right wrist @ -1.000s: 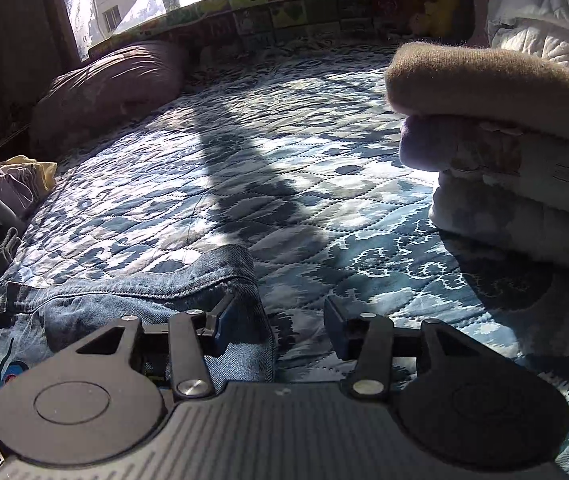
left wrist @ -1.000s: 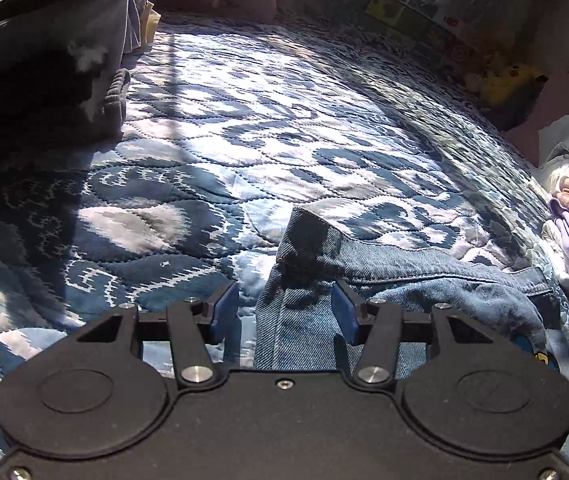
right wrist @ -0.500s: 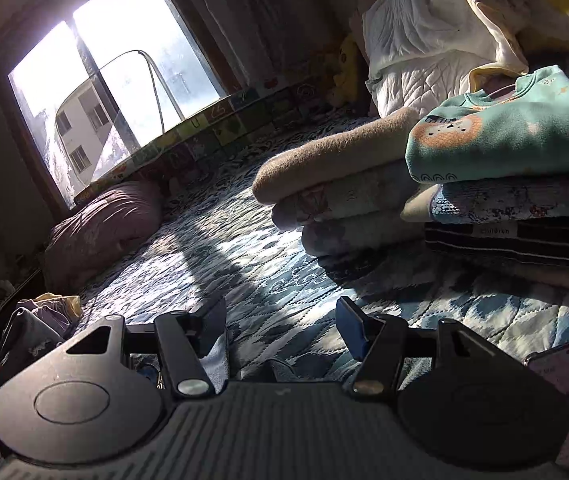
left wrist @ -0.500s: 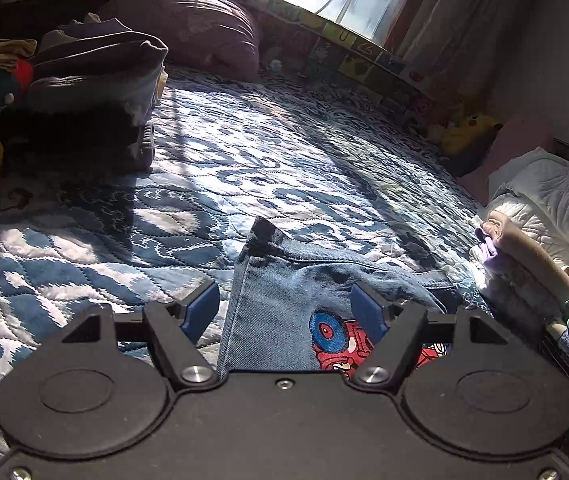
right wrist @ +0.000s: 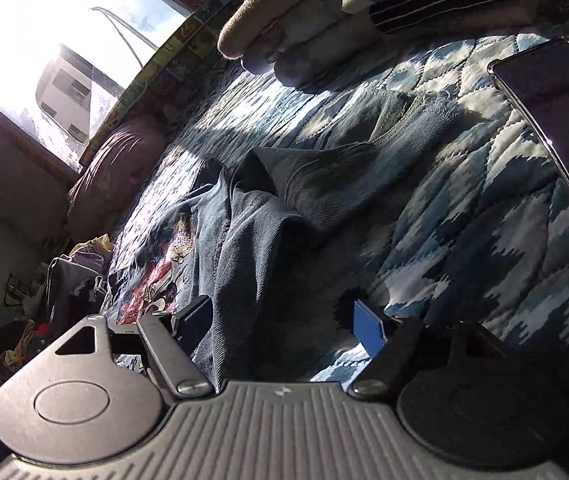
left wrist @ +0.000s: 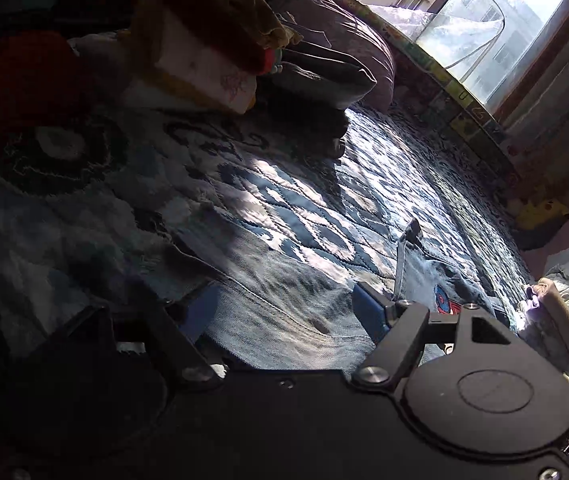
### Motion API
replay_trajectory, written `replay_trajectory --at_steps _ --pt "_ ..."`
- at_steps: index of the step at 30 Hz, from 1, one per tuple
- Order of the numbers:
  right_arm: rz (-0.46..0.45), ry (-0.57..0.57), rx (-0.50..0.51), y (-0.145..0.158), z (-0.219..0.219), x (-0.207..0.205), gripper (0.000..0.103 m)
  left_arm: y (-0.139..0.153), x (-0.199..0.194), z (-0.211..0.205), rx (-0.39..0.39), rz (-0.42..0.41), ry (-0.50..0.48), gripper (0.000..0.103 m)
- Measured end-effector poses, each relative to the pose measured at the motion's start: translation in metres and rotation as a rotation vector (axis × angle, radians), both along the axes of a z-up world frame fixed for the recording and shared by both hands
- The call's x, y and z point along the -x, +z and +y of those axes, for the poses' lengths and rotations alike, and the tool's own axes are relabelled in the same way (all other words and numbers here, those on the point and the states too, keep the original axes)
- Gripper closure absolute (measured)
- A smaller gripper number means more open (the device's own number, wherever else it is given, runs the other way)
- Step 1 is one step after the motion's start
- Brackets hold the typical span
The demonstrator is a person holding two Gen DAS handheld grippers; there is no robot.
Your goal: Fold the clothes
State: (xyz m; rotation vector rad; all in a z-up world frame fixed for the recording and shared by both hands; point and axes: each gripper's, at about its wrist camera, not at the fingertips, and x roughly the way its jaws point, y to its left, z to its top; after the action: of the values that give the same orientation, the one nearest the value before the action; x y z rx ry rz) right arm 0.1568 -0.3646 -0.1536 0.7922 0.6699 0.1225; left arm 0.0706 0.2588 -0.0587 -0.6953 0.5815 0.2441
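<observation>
Both tongs are spread apart, gripping nothing. Left tongs (left wrist: pixel 284 306) sit low-centre over the denim garment (left wrist: pixel 284 320). Right tongs (right wrist: pixel 282 320) straddle its sleeve edge on the quilted bed (right wrist: pixel 464 220).

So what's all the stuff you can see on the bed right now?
Denim garment: one, blue with a cartoon print, spread on the quilt, in front of both tongs.
Quilt: one, blue and white patterned, covering the bed.
Folded clothes: one stack, tan, floral and striped, far right edge.
Unfolded clothes pile: one, red, cream and yellow, left side.
Pillow: one, purple, below the window.
Phone: one, dark, on the quilt, right.
Yellow plush toy: one, far corner.
Left tongs: open, over the denim.
Right tongs: open, at the denim's edge.
</observation>
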Motion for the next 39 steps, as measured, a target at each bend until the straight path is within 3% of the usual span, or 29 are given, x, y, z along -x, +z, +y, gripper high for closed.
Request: replay_trajectory --at_steps 2,6,12,14,15,16,18,23,26,29,32,33,35,36,39 --pt "-0.02 0.03 0.028 0.001 0.007 0.0 0.008 -0.013 0.013 0.014 0.05 0.001 0.048 0.029" --pt "-0.034 0.056 0.11 0.004 0.02 0.001 0.006 -0.044 0.027 0.032 0.152 0.013 0.121 0.031" --pt "-0.056 0.049 0.116 0.002 0.019 0.004 0.004 -0.071 0.024 0.048 0.254 -0.092 0.181 0.035" --pt "-0.065 0.062 0.149 0.002 0.023 0.004 0.0 -0.072 0.013 0.05 0.233 -0.088 0.183 0.047" --pt "-0.068 0.07 0.177 0.002 0.027 0.004 0.0 -0.071 0.006 0.051 0.206 -0.077 0.171 0.066" --pt "-0.071 0.079 0.218 0.002 0.032 0.004 0.0 -0.07 -0.001 0.051 0.181 -0.059 0.154 0.092" --pt "-0.077 0.099 0.307 0.002 0.043 0.003 0.0 -0.066 -0.014 0.054 0.141 -0.048 0.118 0.103" --pt "-0.086 0.133 0.448 0.001 0.059 0.004 0.0 -0.016 -0.041 0.067 -0.059 -0.114 0.006 0.103" --pt "-0.089 0.149 0.499 0.0 0.065 0.003 0.0 0.007 -0.059 0.077 -0.134 -0.14 -0.054 0.103" --pt "-0.09 0.161 0.544 -0.001 0.07 0.003 0.0 -0.001 -0.082 0.079 -0.174 -0.116 -0.13 0.103" --pt "-0.092 0.161 0.593 0.002 0.076 0.005 0.002 -0.036 -0.093 0.086 -0.1 0.053 -0.067 0.099" --pt "-0.106 0.141 0.618 0.006 0.078 0.008 0.006 -0.046 -0.085 0.088 -0.053 0.057 -0.048 0.094" --pt "-0.198 0.113 0.74 0.019 0.091 0.02 0.026 -0.054 -0.063 0.085 -0.009 0.002 -0.014 0.068" --pt "-0.267 0.118 0.808 0.027 0.102 0.028 0.027 -0.057 -0.054 0.084 0.003 -0.017 0.006 0.052" --pt "-0.472 0.186 0.911 0.043 0.136 0.049 0.028 -0.055 -0.033 0.083 -0.012 -0.057 0.074 0.053"
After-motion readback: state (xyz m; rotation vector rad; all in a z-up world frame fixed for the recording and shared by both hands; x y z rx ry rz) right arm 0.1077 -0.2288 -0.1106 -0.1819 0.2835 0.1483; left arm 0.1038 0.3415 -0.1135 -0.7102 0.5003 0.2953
